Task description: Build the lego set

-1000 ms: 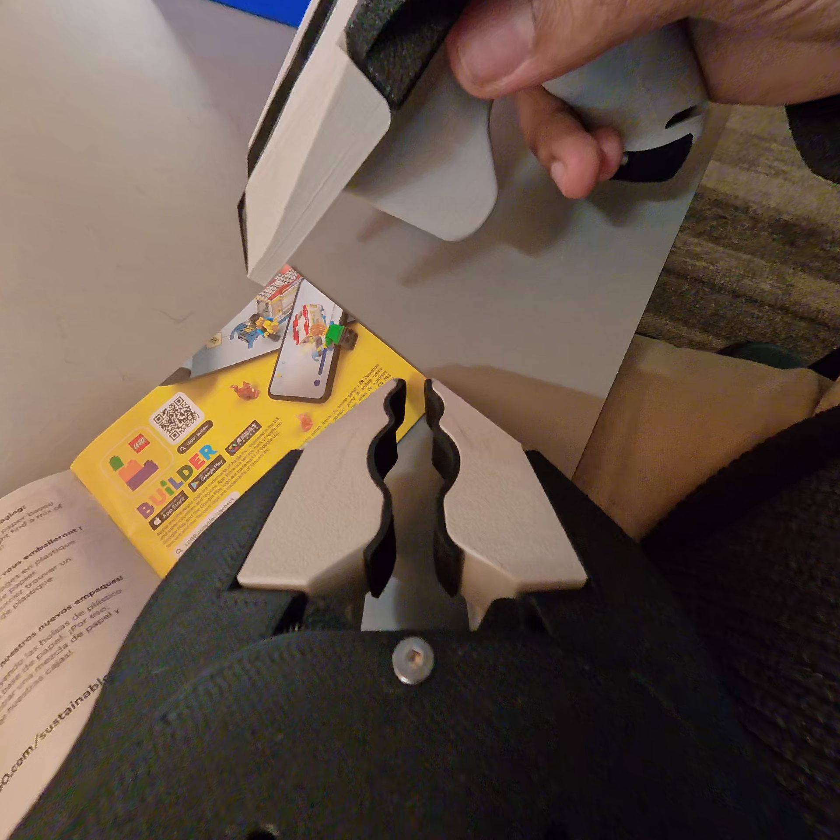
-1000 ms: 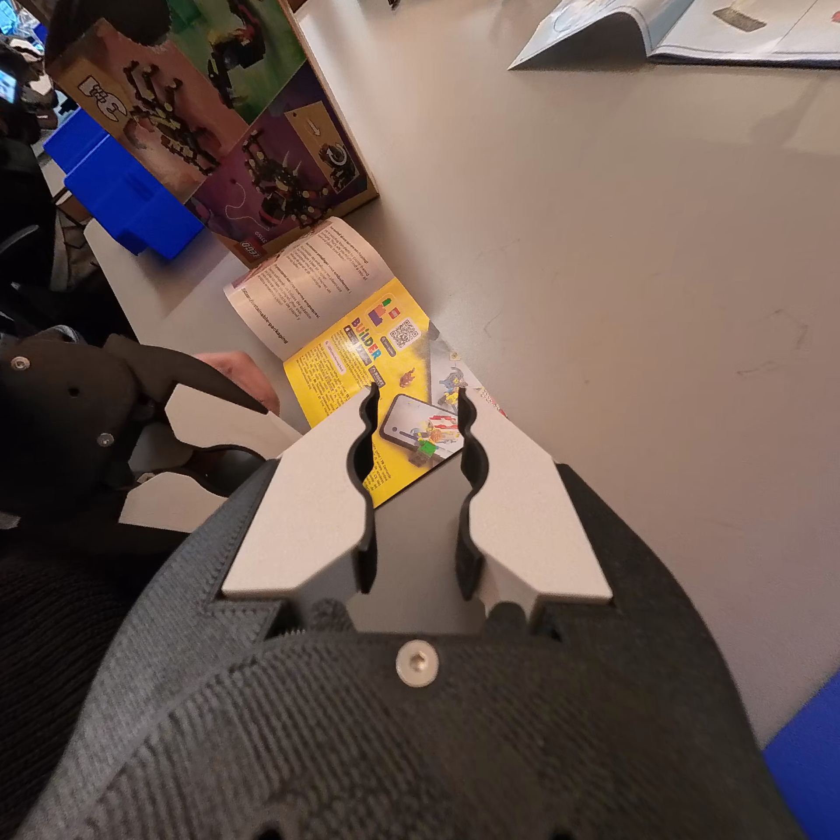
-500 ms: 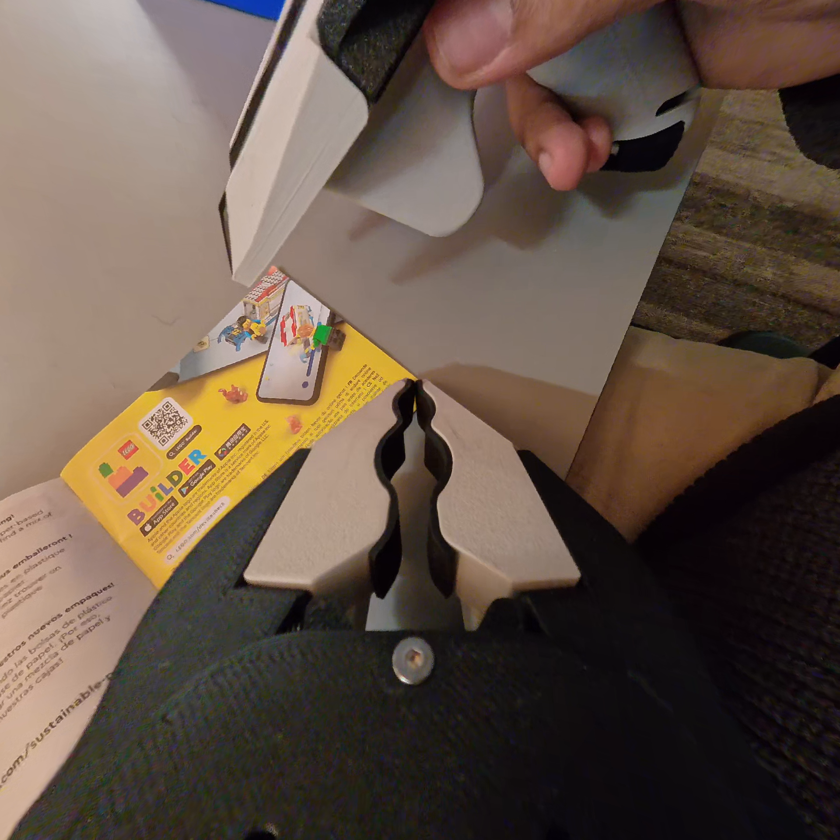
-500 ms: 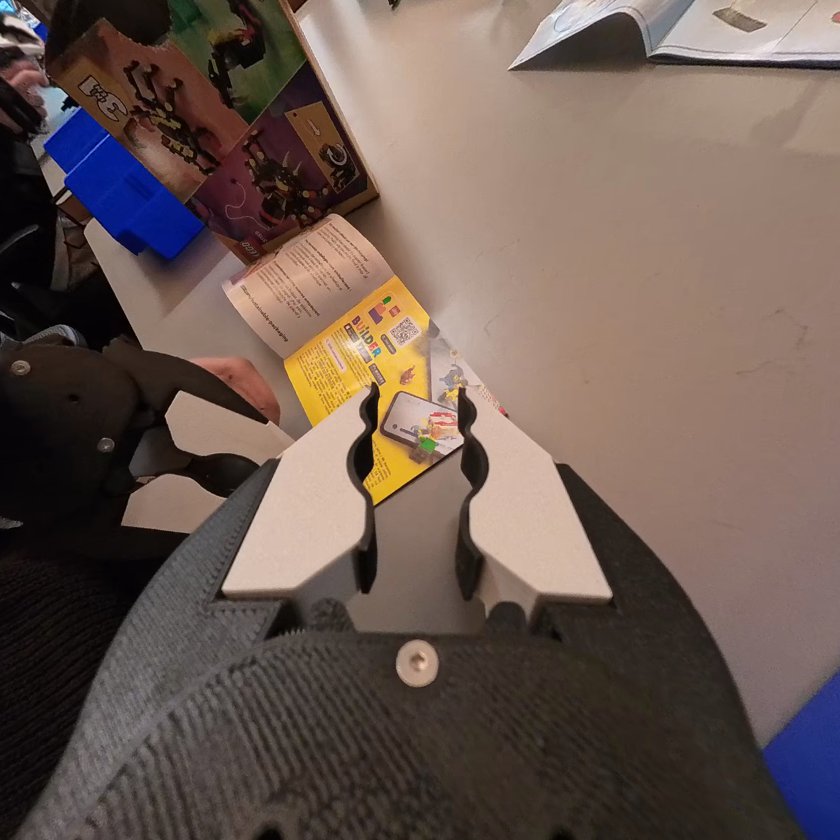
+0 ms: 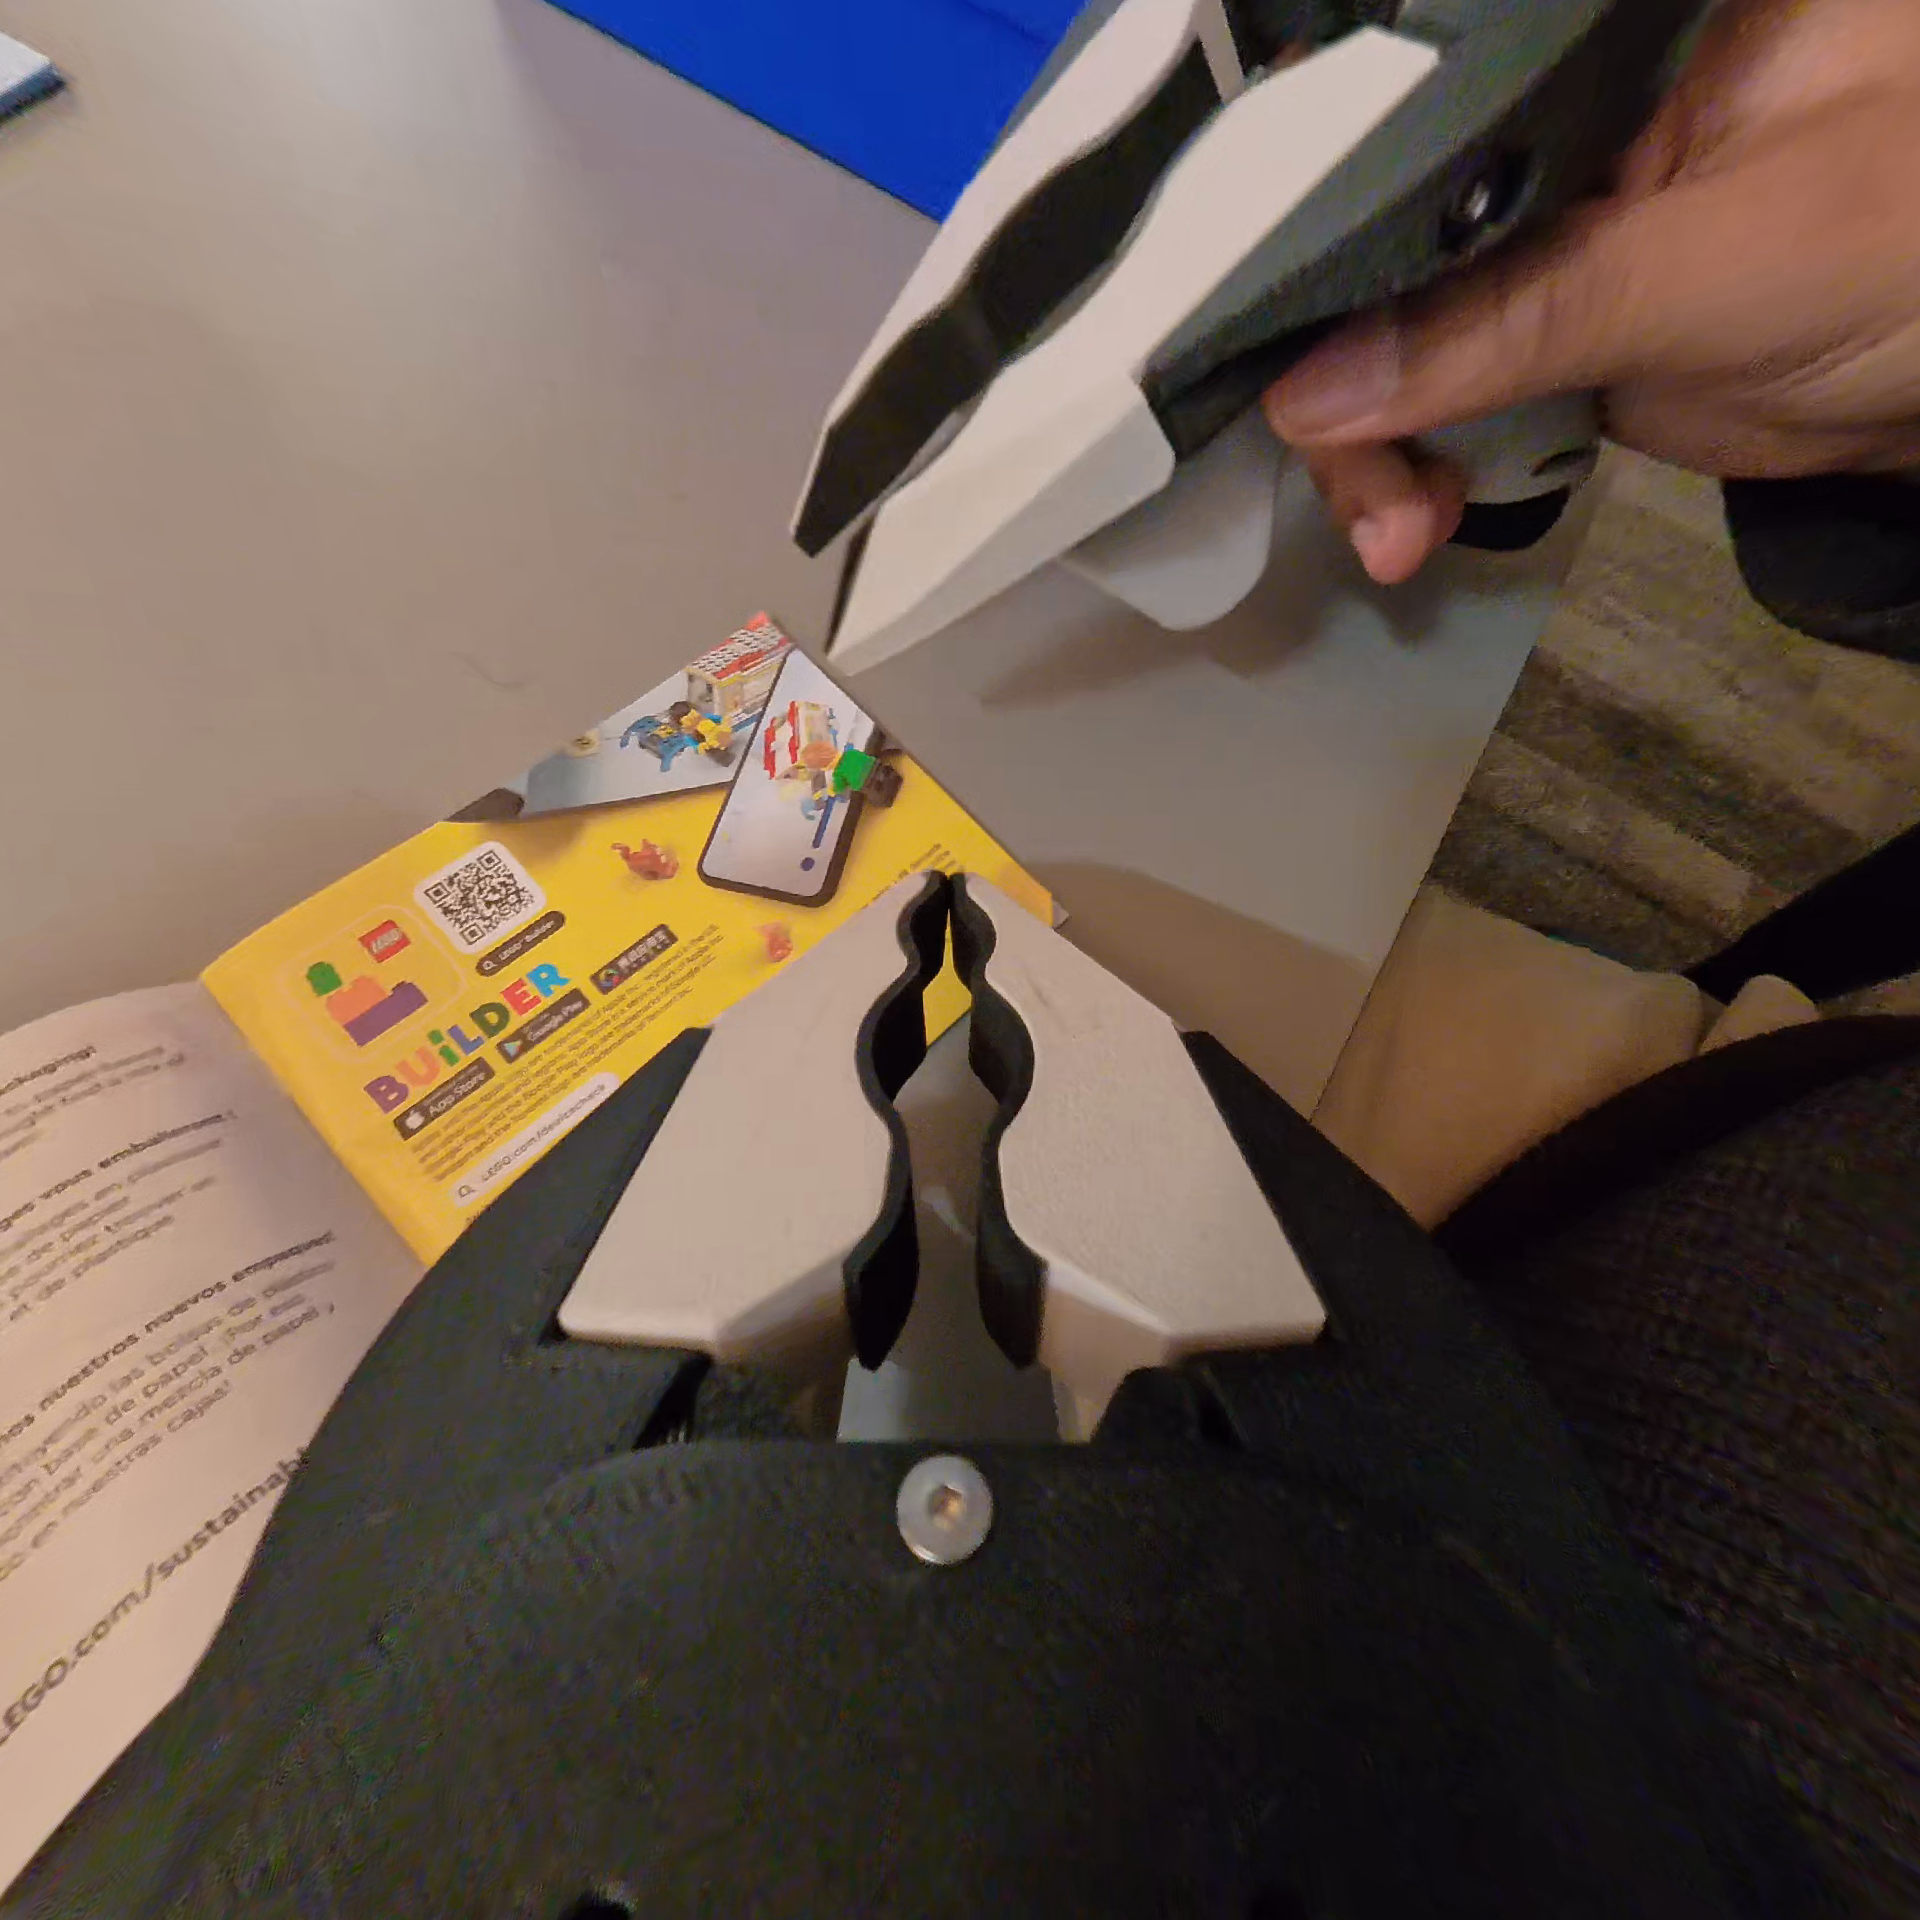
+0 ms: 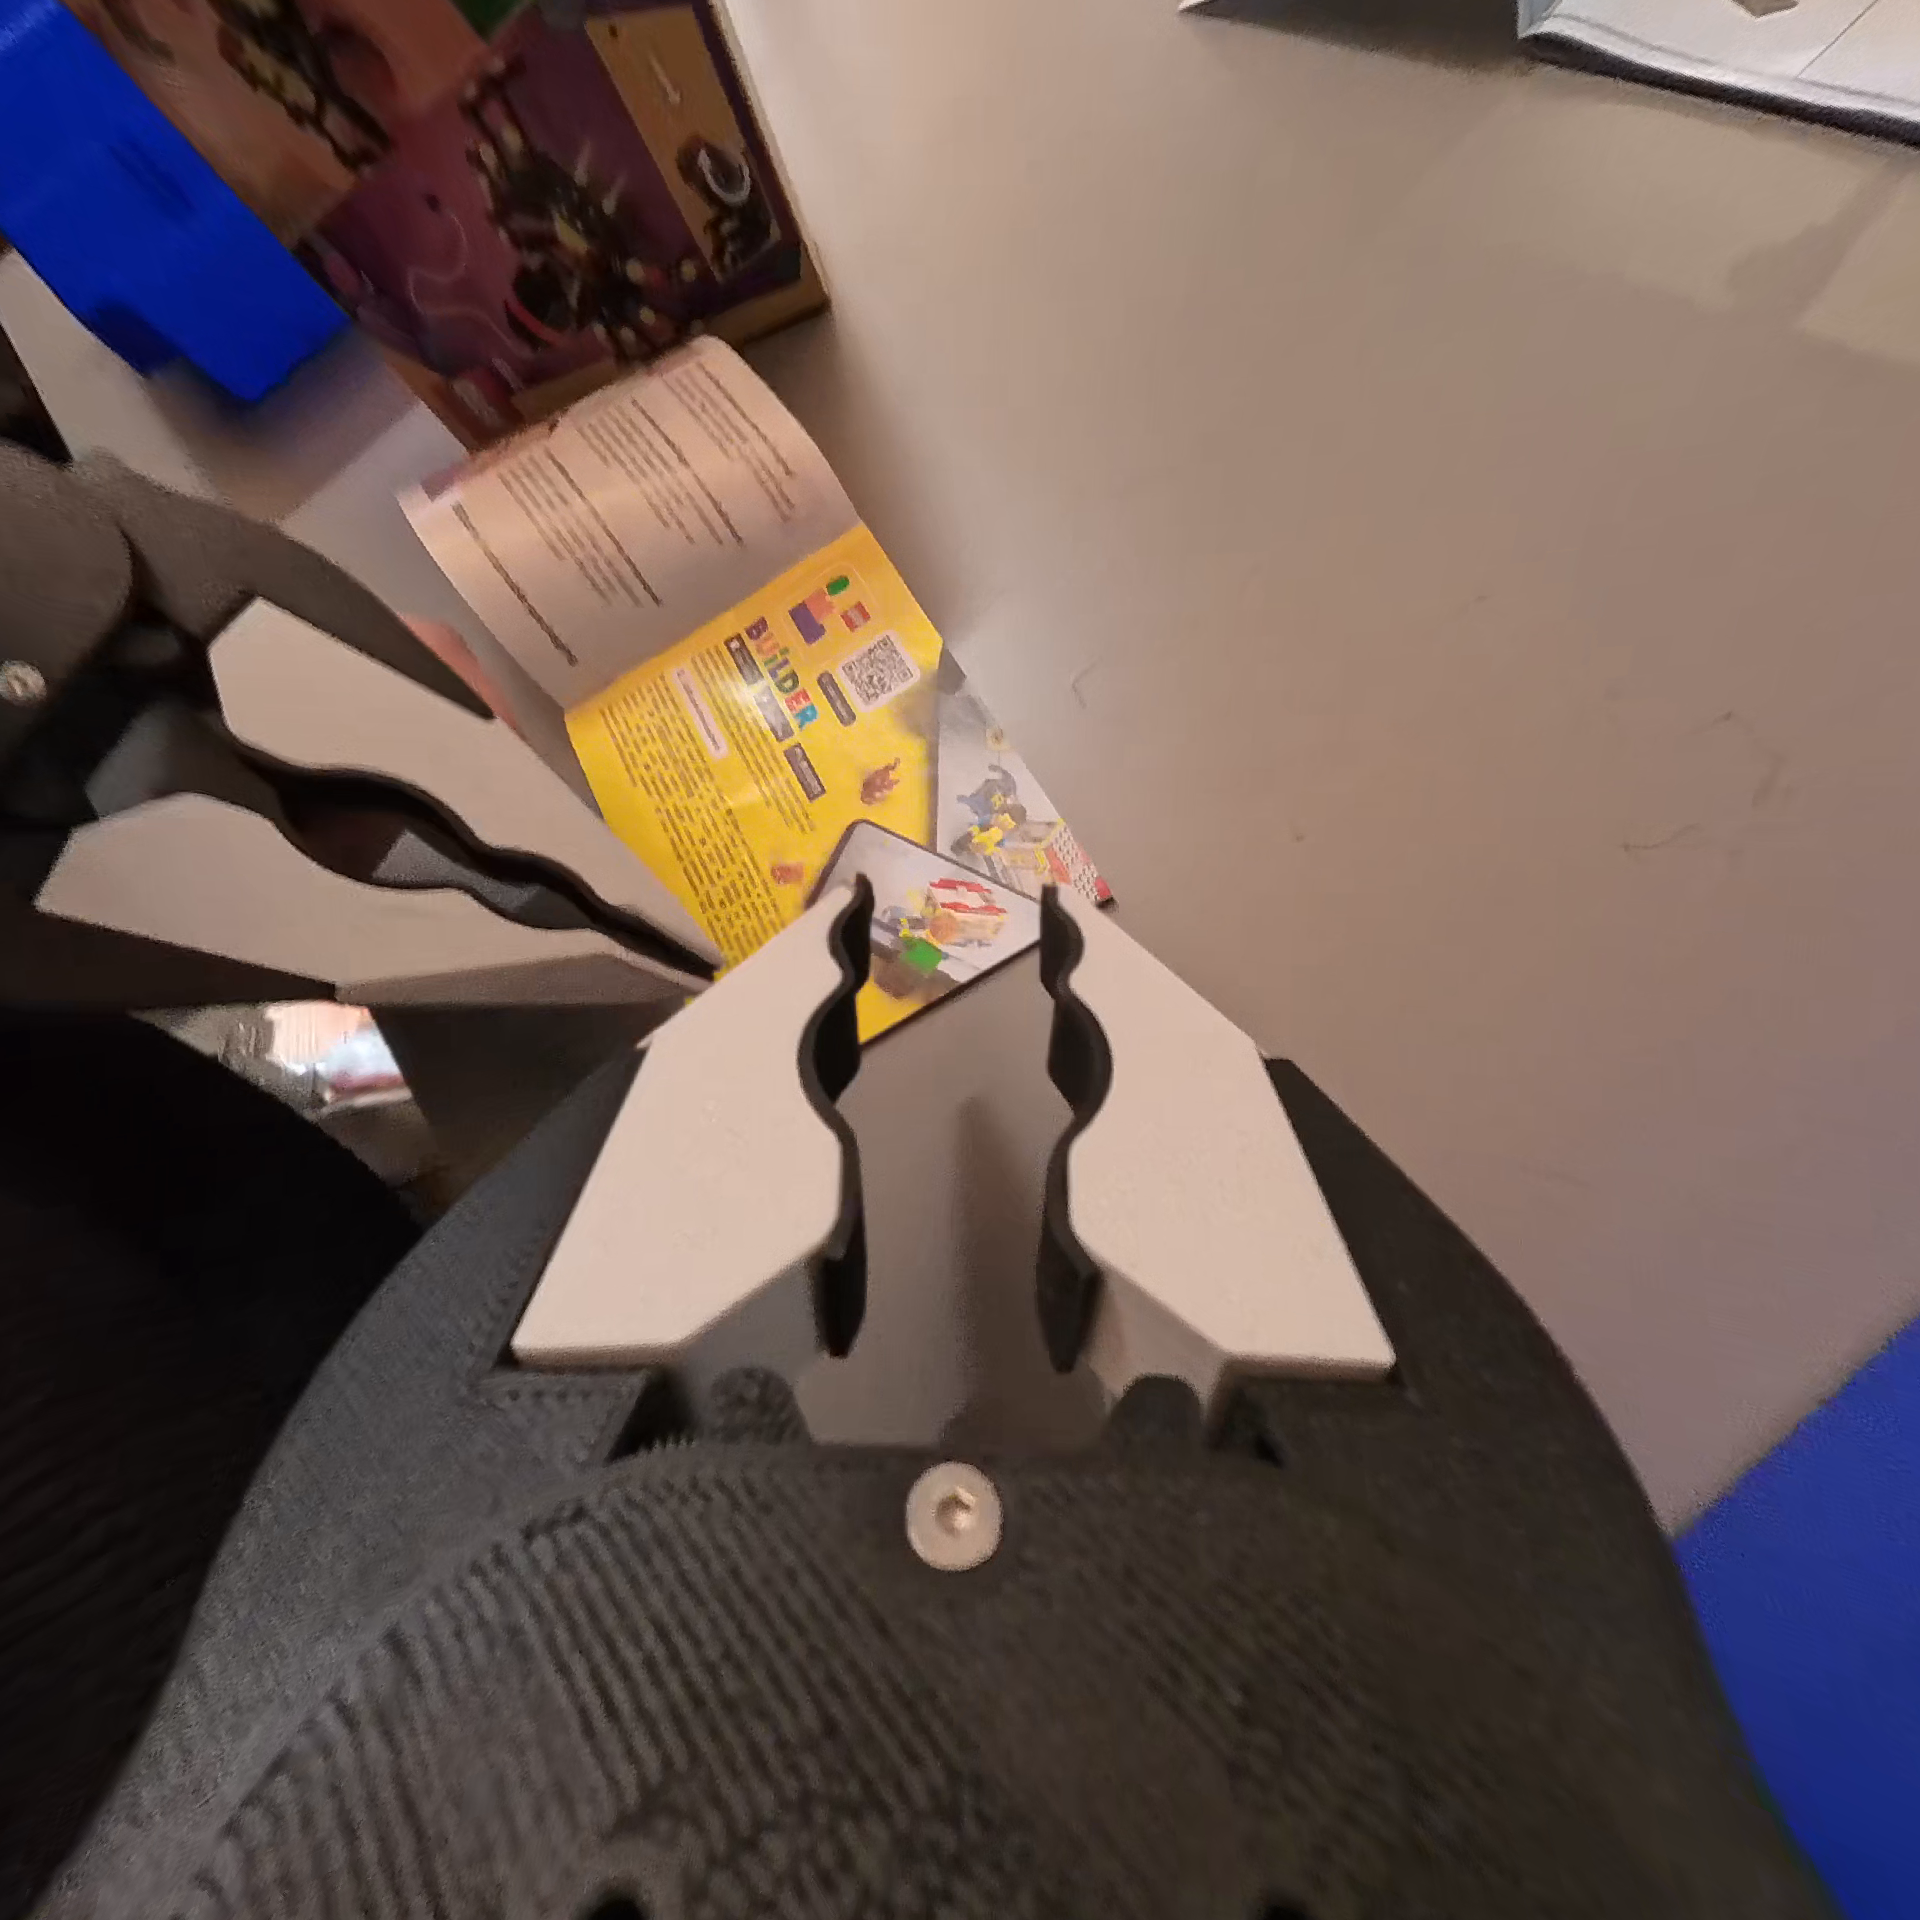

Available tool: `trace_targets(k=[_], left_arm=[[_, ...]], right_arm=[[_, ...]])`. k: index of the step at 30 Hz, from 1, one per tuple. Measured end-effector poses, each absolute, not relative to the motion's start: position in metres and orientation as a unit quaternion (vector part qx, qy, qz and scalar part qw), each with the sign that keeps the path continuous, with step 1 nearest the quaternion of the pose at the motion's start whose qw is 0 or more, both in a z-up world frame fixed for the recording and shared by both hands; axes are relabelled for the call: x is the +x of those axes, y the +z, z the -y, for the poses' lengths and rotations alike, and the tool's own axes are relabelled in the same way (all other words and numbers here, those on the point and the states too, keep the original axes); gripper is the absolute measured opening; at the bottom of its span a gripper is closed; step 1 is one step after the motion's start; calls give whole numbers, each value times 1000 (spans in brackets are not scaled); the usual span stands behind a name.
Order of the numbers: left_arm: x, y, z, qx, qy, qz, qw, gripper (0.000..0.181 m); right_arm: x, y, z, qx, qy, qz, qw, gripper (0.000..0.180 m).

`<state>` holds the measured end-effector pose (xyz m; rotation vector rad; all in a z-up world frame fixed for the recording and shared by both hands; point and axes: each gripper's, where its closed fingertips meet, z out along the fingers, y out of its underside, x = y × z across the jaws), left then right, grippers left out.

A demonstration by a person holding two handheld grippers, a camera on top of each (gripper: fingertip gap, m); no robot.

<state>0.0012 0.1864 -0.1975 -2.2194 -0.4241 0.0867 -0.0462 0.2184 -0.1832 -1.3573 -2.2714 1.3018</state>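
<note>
An open instruction booklet (image 5: 582,935) with a yellow page lies flat on the grey table (image 5: 312,416); it also shows in the right wrist view (image 6: 748,727). My left gripper (image 5: 951,894) is shut, its tips at the booklet's near edge. I cannot tell whether it pinches the page. It also shows in the right wrist view (image 6: 707,966). My right gripper (image 6: 951,894) is open and empty, just above the booklet's picture corner. In the left wrist view the right gripper (image 5: 831,592) points down at that corner, held by a hand (image 5: 1662,312). No loose bricks are in view.
A purple set box (image 6: 582,208) stands behind the booklet, with a blue bin (image 6: 156,260) to its left. A second open booklet (image 6: 1714,62) lies at the far right. Another blue item (image 6: 1818,1558) sits near right. The table's edge (image 5: 1455,831) borders carpet and a person's leg (image 5: 1507,1039).
My left gripper's jaws have closed from a small gap to touching. My right gripper has swung over toward the booklet's corner, closer to the left gripper's tips.
</note>
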Motion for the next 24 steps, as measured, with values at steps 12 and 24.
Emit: trace_targets(k=[12,24], left_arm=[[21,-207,-196,-903,38,114,412,12],[20,-215,-199,-911,55,105,395,0]], right_arm=[[-29,-189,-208,-346,399,842,109,25],[-33,-190,-213,-360,394,837,121,24]])
